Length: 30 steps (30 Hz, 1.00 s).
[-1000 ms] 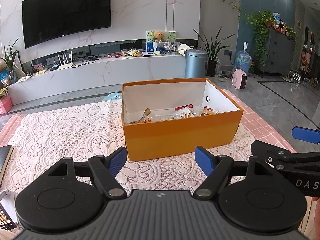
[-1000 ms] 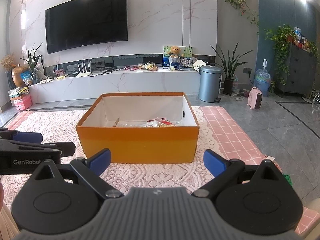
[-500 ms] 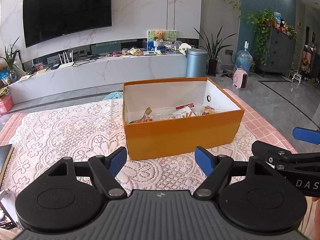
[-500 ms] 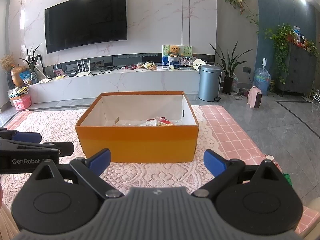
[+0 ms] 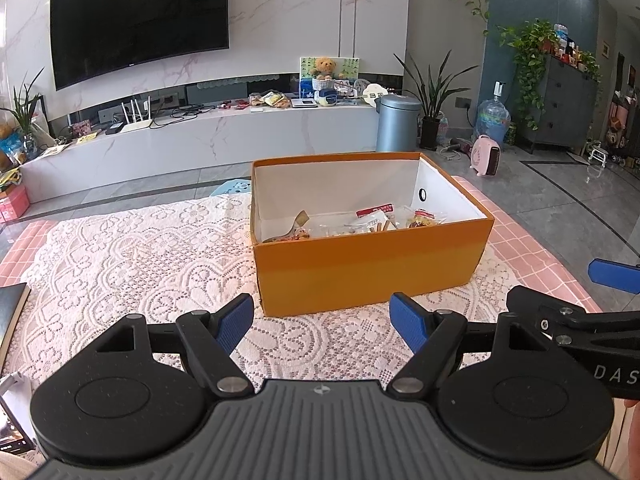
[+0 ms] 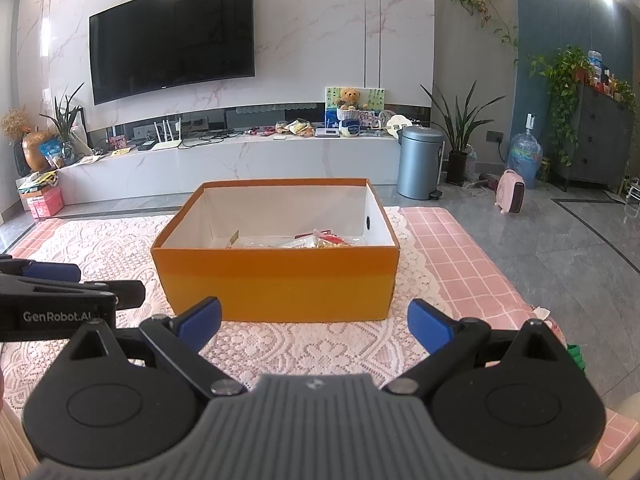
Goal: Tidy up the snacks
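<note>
Both grippers hover side by side short of the orange box (image 5: 372, 264), left gripper (image 5: 322, 322) and right gripper (image 6: 314, 326) spread wide, empty. Snacks (image 5: 374, 222) lie inside on its floor, seemingly all. Keep fingers off the rim; check lace cloth (image 5: 140, 248) for strays.

Orange box (image 5: 372, 268) (white inside), white lace cloth (image 5: 132, 264), pink checked mat (image 6: 460, 264)
</note>
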{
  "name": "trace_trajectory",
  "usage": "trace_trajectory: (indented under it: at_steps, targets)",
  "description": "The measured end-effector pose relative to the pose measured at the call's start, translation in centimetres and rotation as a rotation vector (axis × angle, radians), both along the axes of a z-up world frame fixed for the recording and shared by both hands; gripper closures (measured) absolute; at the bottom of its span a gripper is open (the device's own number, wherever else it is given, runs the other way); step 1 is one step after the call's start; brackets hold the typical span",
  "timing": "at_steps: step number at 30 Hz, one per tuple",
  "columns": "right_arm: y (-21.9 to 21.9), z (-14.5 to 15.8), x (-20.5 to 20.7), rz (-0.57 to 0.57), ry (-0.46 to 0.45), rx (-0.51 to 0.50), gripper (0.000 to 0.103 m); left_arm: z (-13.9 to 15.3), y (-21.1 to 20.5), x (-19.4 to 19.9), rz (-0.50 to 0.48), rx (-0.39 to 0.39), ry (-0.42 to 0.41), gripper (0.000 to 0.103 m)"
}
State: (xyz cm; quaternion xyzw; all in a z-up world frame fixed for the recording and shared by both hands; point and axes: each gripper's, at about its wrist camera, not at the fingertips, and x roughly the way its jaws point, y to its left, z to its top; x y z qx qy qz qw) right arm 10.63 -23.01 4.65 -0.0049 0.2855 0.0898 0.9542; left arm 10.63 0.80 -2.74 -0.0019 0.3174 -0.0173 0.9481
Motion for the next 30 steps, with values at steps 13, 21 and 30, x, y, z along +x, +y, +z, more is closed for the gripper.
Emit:
trace_trajectory:
  at_steps: [13,21,30]
  targets:
    - [0.07,-0.06,0.07,-0.003,0.002,0.002,0.006,-0.02,-0.01,-0.08,-0.002,0.013,-0.006,0.013]
    - [0.09,-0.22,0.13,-0.003,0.008,0.006,0.006,0.18,0.0,-0.22,-0.002,0.015,-0.008,0.013]
    - [0.27,0.11,-0.08,0.001,0.0,-0.002,0.006,0.77,0.13,-0.62,-0.007,0.012,-0.02,0.013]
